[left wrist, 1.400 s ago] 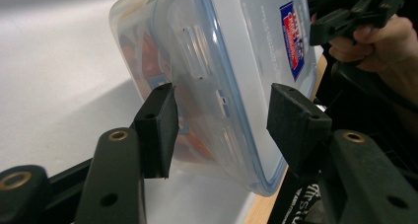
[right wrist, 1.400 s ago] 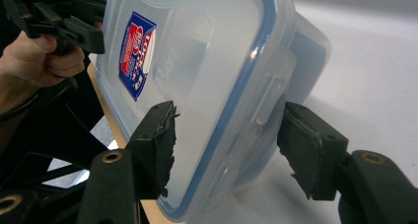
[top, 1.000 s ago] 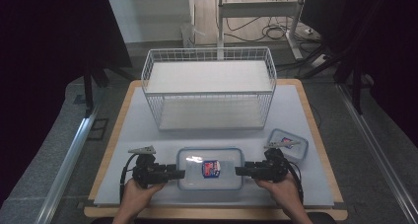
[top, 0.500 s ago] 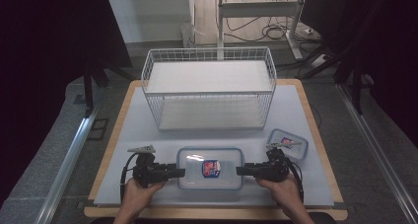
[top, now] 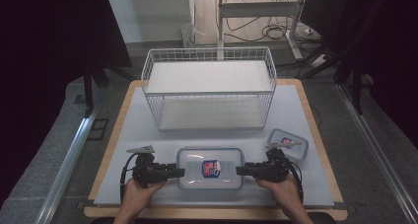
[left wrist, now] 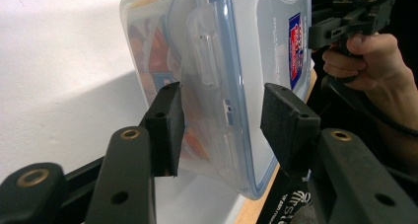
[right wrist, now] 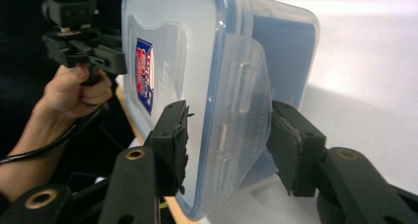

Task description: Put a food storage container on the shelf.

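Dark curtains frame the room, and down in the middle of the high view sits a wooden-edged table (top: 315, 115) under a pale mat. Centre frame, a white wire basket (top: 209, 88) stands on that mat. Low in the frame, just in front of the person, lies a clear plastic box (top: 210, 168) with a blue-rimmed lid and a red and blue sticker (top: 210, 168) on top. To the right of it, up a little, rests a smaller box (top: 288, 144).

Now the hands: the left gripper (top: 176, 172) comes in at the box's left end, the right gripper (top: 241, 170) at its right end, both lying level with the table.

In the left gripper view, the left gripper (left wrist: 223, 123) has its jaws on either side of the box's end with its latch flap (left wrist: 202, 49); the left pad looks to be against the box, while a gap shows at the right pad, so I can't call a firm grip.

In the right gripper view, the right gripper (right wrist: 226, 135) straddles the other end flap (right wrist: 241, 110). Its jaws have just been closing with the box between them, the right pad sits at the flap, and a sliver of gap shows at the left pad. Across the box, each view catches the opposite hand (right wrist: 76, 93) on its handle.
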The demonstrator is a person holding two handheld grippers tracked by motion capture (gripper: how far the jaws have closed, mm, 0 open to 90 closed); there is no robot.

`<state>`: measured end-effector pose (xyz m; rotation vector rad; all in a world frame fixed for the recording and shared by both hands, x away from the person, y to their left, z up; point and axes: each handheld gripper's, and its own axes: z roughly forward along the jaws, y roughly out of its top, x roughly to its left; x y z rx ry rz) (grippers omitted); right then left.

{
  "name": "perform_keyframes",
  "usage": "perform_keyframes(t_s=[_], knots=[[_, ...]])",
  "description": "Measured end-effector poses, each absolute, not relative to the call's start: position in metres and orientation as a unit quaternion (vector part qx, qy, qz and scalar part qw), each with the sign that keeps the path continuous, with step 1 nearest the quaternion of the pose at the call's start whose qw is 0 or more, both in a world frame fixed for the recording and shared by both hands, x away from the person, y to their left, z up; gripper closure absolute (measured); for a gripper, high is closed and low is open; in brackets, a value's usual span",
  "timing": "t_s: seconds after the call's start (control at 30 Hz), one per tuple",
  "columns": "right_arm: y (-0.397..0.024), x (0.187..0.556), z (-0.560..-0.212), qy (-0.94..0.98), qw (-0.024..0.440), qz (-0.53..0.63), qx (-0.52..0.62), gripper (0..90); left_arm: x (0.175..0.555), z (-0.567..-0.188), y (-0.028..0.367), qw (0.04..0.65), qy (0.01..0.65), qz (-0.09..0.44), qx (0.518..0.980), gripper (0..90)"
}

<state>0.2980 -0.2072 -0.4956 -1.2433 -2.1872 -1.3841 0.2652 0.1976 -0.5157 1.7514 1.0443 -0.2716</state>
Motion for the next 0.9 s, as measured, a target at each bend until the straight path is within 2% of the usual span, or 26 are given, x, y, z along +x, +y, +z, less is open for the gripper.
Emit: perform_keyframes(t_s=[0.1,0.2,0.37,0.9], knots=[[-0.205,0.297,-0.493,-0.758,0.123,-0.475,-0.429,51.1,0.265,-0.514,0.197,0.517,0.438,-0.108,0.727,53.7],[-0.202,0.294,-0.488,-0.767,0.089,-0.473,-0.425,49.9,0.266,-0.512,0.194,0.514,0.441,-0.098,0.729,54.0],[-0.203,0.295,-0.484,-0.764,0.078,-0.479,-0.426,50.0,0.269,-0.509,0.192,0.519,0.442,-0.098,0.725,54.0],[-0.197,0.307,-0.447,-0.758,0.055,-0.512,-0.400,50.9,0.282,-0.457,0.199,0.541,0.425,-0.036,0.725,52.6]])
